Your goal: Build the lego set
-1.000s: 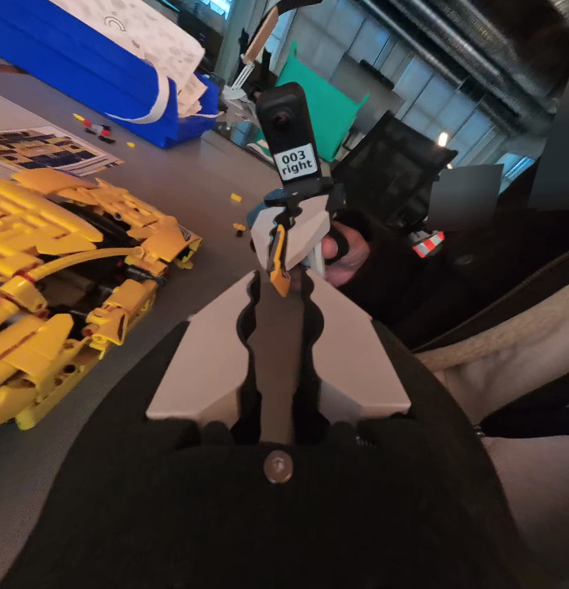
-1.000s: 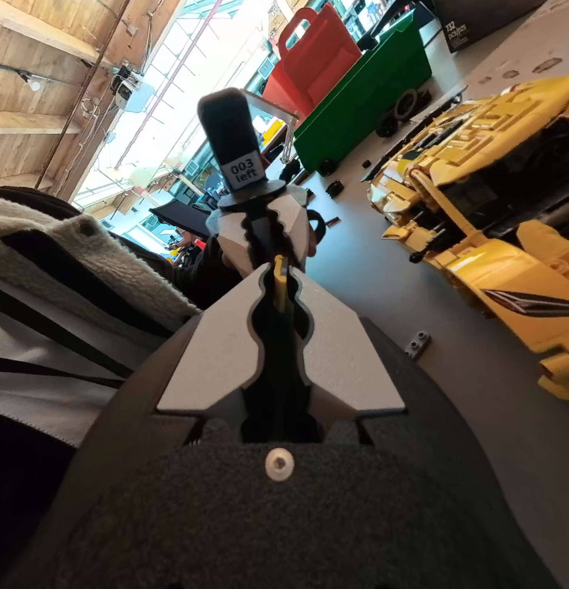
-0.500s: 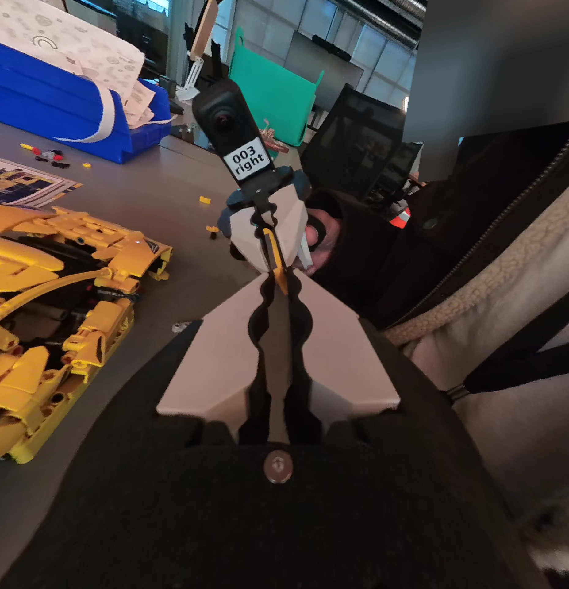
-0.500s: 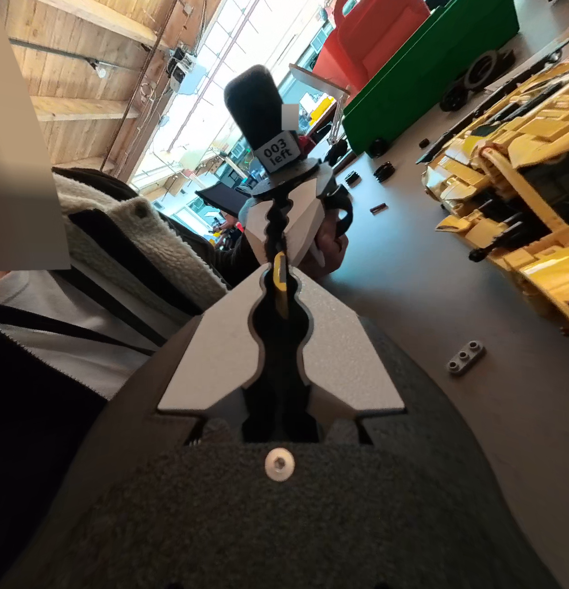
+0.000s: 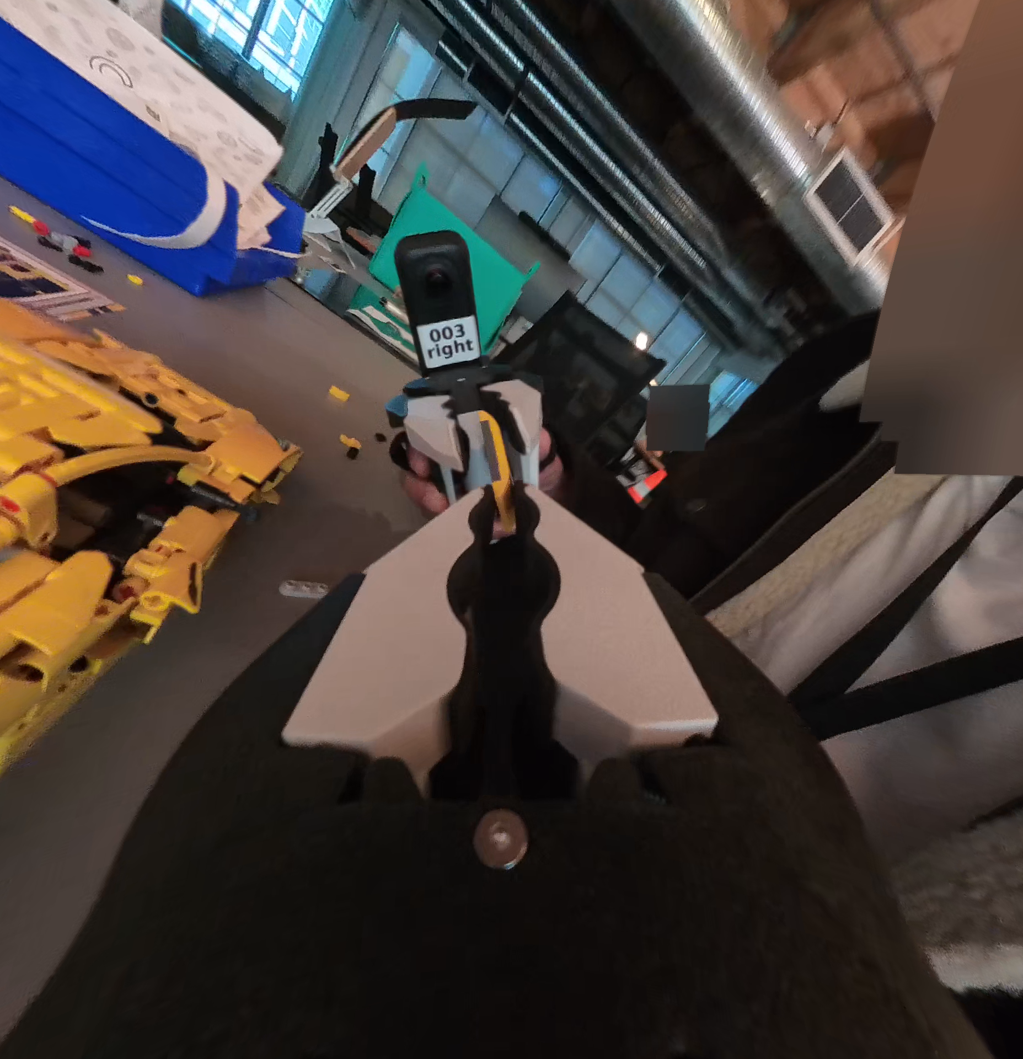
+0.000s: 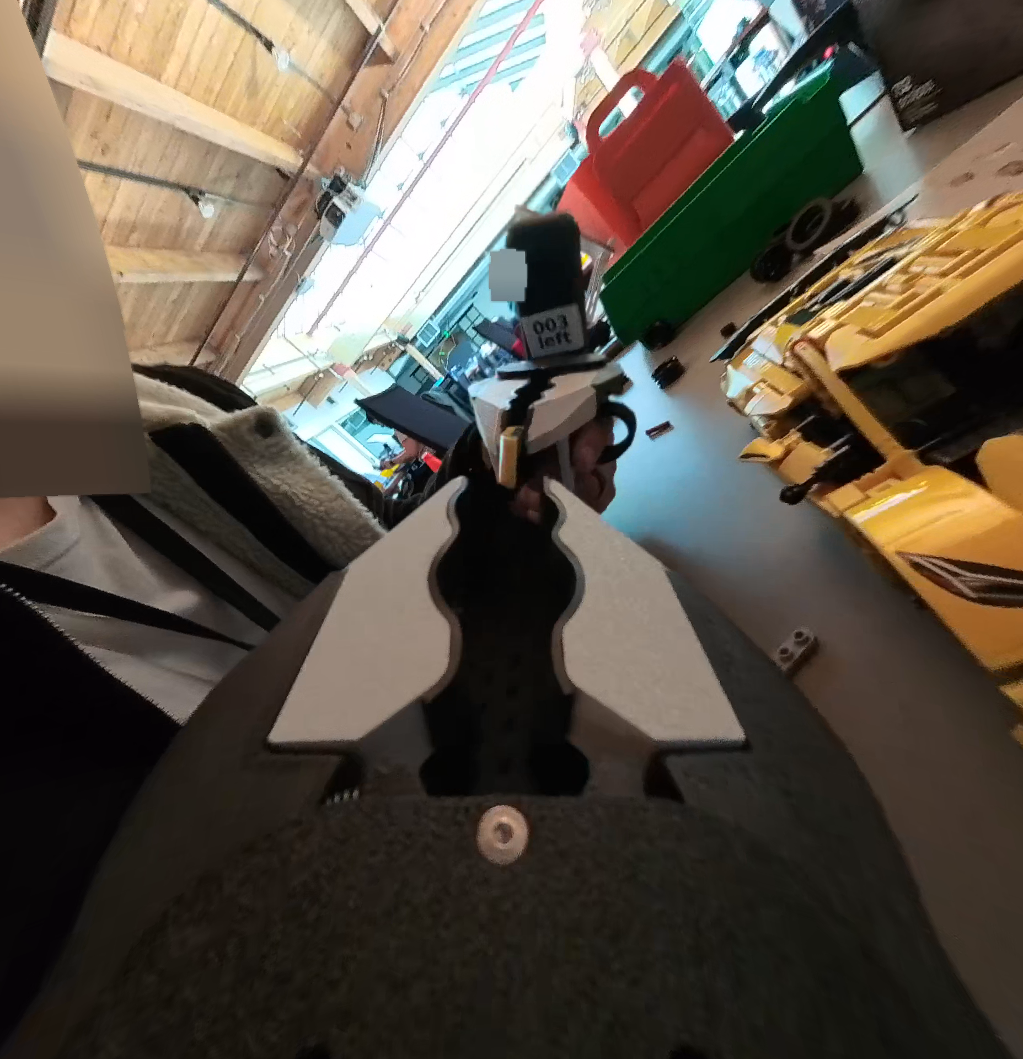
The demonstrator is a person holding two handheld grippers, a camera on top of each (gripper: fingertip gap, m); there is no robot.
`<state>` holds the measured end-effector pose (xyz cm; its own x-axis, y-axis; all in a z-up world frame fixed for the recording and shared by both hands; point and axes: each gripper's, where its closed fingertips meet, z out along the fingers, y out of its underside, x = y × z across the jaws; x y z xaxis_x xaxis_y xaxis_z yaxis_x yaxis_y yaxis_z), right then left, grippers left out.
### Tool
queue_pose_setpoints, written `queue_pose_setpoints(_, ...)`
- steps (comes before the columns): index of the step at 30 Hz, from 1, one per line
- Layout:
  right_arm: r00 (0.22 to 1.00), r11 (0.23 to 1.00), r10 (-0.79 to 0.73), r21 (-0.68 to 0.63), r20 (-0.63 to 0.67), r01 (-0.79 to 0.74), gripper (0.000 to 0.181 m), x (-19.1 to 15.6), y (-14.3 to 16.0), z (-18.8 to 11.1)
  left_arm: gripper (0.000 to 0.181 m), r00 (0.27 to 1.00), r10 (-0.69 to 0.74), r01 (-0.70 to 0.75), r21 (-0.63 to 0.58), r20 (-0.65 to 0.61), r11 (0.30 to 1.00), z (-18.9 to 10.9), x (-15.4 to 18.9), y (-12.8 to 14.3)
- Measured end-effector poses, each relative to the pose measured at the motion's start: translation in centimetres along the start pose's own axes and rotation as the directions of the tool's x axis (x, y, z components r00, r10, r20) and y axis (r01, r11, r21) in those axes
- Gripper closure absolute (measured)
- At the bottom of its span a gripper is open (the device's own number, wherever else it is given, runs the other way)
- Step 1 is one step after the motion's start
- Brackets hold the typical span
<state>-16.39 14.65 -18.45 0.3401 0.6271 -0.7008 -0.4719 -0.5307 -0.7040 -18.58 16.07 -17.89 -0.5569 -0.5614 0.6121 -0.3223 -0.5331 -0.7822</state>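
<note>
The yellow car model (image 5: 96,458) was noted at the left of the bench (image 5: 280,355), and a small grey plate (image 5: 302,588) lay loose just off the model's near corner. A narrow yellow piece (image 5: 493,458) was found pinched by one end only in the clenched left gripper (image 5: 497,516), held in the air past the bench edge. The right gripper (image 6: 506,493) was found released, its jaws parted. With so short a hold, the piece was judged liable to pivot or drop clear of the bench. Half a second earlier it had been clamped by the right gripper.
</note>
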Motion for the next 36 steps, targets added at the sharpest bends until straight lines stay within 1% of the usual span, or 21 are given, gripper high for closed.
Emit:
queue_pose_setpoints(3, 1.000, 1.000, 0.011, -0.013, 0.016, -0.011, 0.161, -0.2, 0.3, 0.4, 0.175, 0.997, -0.078, 0.079, 0.007, -0.028, 0.997, 0.0, -0.2, 0.1)
queue_pose_setpoints(4, 1.000, 1.000, 0.012, -0.016, 0.016, -0.012, 0.162, -0.2, 0.4, 0.5, 0.175, 0.996, -0.084, 0.084, -0.007, -0.025, 0.996, 0.2, -0.3, 0.4)
queue_pose_setpoints(7, 1.000, 1.000, 0.031, -0.007, -0.001, -0.031, 0.174, 0.2, 0.3, 0.4, 0.175, 0.996, -0.088, 0.087, -0.042, -0.024, 0.995, 0.6, -0.3, 1.1)
queue_pose_setpoints(8, 0.999, 0.999, 0.047, -0.012, 0.001, -0.047, 0.175, 0.3, 0.5, 0.4, 0.175, 0.996, -0.087, 0.086, -0.044, -0.021, 0.995, 0.6, -0.3, 1.2)
queue_pose_setpoints(11, 0.997, 0.997, 0.063, -0.041, -0.035, -0.065, 0.175, 0.8, 0.9, 0.2, 0.175, 0.997, -0.075, 0.075, -0.037, 0.005, 0.996, 0.6, -0.6, 1.1)
queue_pose_setpoints(13, 0.995, 0.993, 0.104, -0.052, 0.008, -0.103, 0.175, 0.3, 1.1, 0.3, 0.175, 0.996, -0.085, 0.084, -0.027, -0.019, 0.996, 0.6, -0.3, 0.9)
queue_pose_setpoints(18, 0.985, 0.985, 0.175, -0.011, -0.007, -0.175, 0.175, 1.4, 0.7, 0.1, 0.175, 0.990, -0.138, 0.138, -0.004, 0.017, 0.990, 0.6, -1.3, 0.8)
queue_pose_setpoints(20, 0.986, 0.986, 0.169, 0.002, -0.007, -0.169, 0.175, 1.4, 0.5, 0.1, 0.175, 0.984, -0.178, 0.178, 0.010, 0.000, 0.984, 0.6, -1.4, 0.6)
queue_pose_setpoints(25, 0.987, 0.987, 0.161, 0.013, -0.025, -0.161, 0.175, 1.6, 0.4, -0.1, 0.171, 0.988, -0.155, 0.155, 0.013, 0.011, 0.988, 0.6, -1.4, 0.6)
queue_pose_setpoints(30, 0.987, 0.987, 0.159, 0.025, -0.016, -0.158, 0.175, 1.4, 0.2, -0.2, 0.165, 0.991, -0.134, 0.134, -0.026, 0.017, 0.991, 1.1, -1.3, 1.3)
queue_pose_setpoints(32, 0.988, 0.988, 0.152, 0.007, -0.015, -0.152, 0.175, 1.3, 0.4, 0.0, 0.167, 0.991, -0.129, 0.129, -0.013, 0.023, 0.992, 1.0, -1.4, 1.0)
queue_pose_setpoints(33, 0.989, 0.989, 0.145, 0.000, -0.028, -0.145, 0.175, 1.4, 0.6, 0.1, 0.172, 0.992, -0.123, 0.123, -0.009, 0.024, 0.992, 0.9, -1.4, 1.0)
queue_pose_setpoints(36, 0.989, 0.989, 0.149, 0.003, -0.018, -0.149, 0.175, 1.3, 0.5, 0.1, 0.174, 0.995, -0.093, 0.094, -0.042, 0.029, 0.995, 1.1, -1.2, 1.5)
